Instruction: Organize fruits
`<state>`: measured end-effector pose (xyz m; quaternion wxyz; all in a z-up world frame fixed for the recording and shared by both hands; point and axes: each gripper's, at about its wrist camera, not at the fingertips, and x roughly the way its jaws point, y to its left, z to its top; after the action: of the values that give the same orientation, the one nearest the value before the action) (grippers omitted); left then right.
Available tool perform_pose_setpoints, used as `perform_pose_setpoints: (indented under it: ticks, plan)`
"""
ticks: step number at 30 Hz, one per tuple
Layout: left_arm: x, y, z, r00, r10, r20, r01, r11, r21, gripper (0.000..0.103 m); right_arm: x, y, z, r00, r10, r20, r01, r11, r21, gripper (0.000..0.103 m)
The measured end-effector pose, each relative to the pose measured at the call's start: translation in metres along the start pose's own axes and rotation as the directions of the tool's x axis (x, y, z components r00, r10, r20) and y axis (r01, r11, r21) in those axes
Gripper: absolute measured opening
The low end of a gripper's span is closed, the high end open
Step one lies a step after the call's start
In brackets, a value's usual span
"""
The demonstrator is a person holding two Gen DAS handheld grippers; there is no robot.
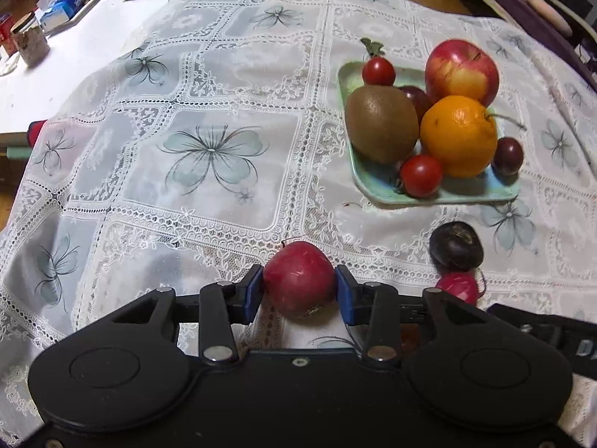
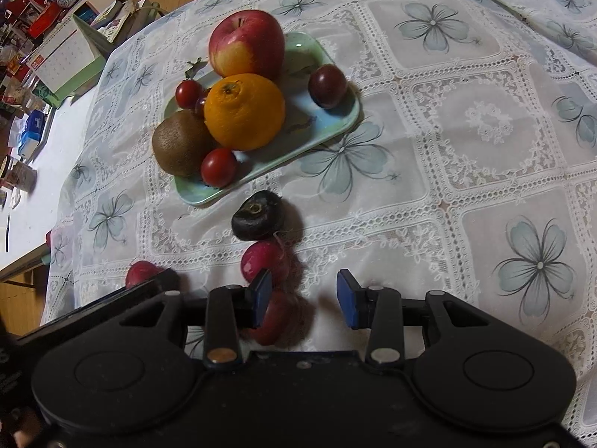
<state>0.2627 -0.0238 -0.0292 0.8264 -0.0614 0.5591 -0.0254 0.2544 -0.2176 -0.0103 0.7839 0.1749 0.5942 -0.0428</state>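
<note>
Seven fruits are counted on the green tray (image 1: pixel 377 183) at 1 o'clock; one radish (image 1: pixel 298 283) is clamped in the left gripper (image 1: pixel 300 293), three items are left on cloth, and the right gripper (image 2: pixel 304 296) is held open.

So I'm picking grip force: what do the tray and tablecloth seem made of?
The tray looks like hard, glossy plastic or melamine: pale green, smooth, with a light glare. The tablecloth looks like white lace with openwork bands, soft and slightly wrinkled; it may be lace-look vinyl.

White lace tablecloth (image 1: pixel 224 86) with grey-blue flower prints. Mint green tray (image 1: pixel 377 183), bright orange (image 1: pixel 459 134), brown kiwi (image 1: pixel 380 123), red-yellow apple (image 1: pixel 462 71).
</note>
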Motion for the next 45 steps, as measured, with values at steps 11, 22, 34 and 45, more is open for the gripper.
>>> perform_pose_setpoints:
  ticks: [11,22,34,45]
  plan:
    - [-0.043,0.029,-0.014,0.998,0.037,0.046,-0.037,0.999,0.0,0.048,0.02,0.029,-0.001,1.0,-0.024,-0.008,0.024,0.999,-0.026,0.047]
    - [-0.071,0.045,-0.059,0.999,0.004,0.05,-0.006,0.999,0.035,0.048,0.042,0.042,-0.005,0.992,-0.11,0.056,0.114,0.991,-0.065,0.039]
    - [-0.117,0.044,-0.106,0.995,-0.069,0.066,0.062,0.993,0.103,0.048,-0.044,0.029,-0.026,0.982,-0.013,0.189,0.032,0.995,-0.096,0.035]
    - [-0.14,0.036,-0.17,0.99,-0.088,0.107,0.07,0.984,0.166,0.048,-0.105,-0.016,-0.11,0.985,0.118,0.123,-0.1,0.985,-0.142,0.036]
